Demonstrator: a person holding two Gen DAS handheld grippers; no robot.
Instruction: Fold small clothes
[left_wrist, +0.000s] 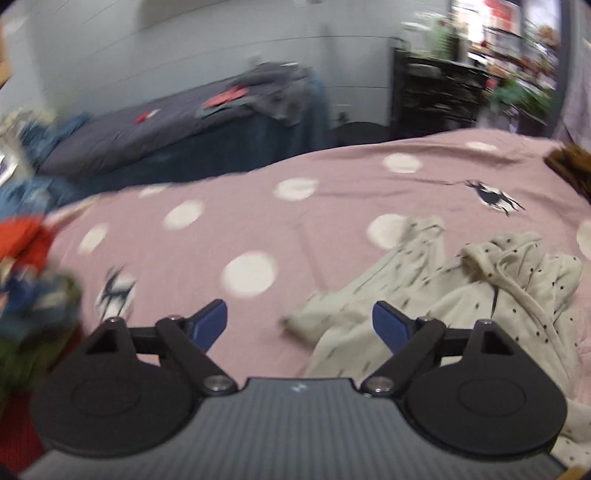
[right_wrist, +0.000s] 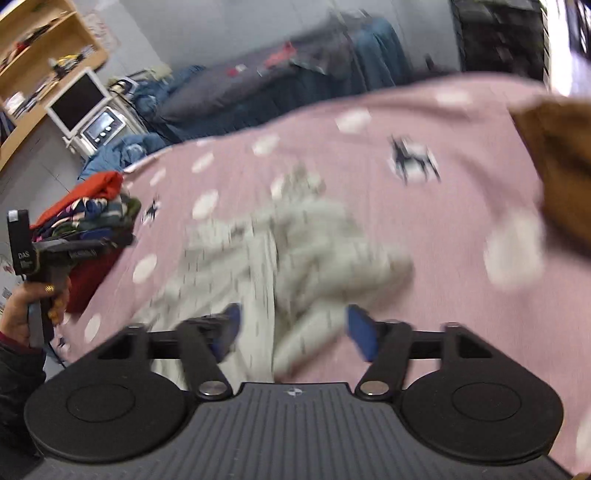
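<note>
Cream dotted garment (left_wrist: 461, 295) lies crumpled on the pink spotted bed cover (left_wrist: 258, 221), long axis running roughly from near edge toward far side, blurry in right view. Left hand-held gripper (left_wrist: 299, 325) spread wide, empty, just left of garment. Right hand-held gripper (right_wrist: 291, 332) wide, empty, over garment's near end; folded clothes stack (right_wrist: 92, 218) well left of garment.

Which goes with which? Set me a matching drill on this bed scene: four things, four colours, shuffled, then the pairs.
Things:
1. garment
2. bedspread
3. clothes pile
4. gripper pads

Colours:
A. pink with white dots
B. blue
C. cream with dark specks
D. mixed, red on top

Pairs: 1-C, 2-A, 3-D, 4-B
</note>
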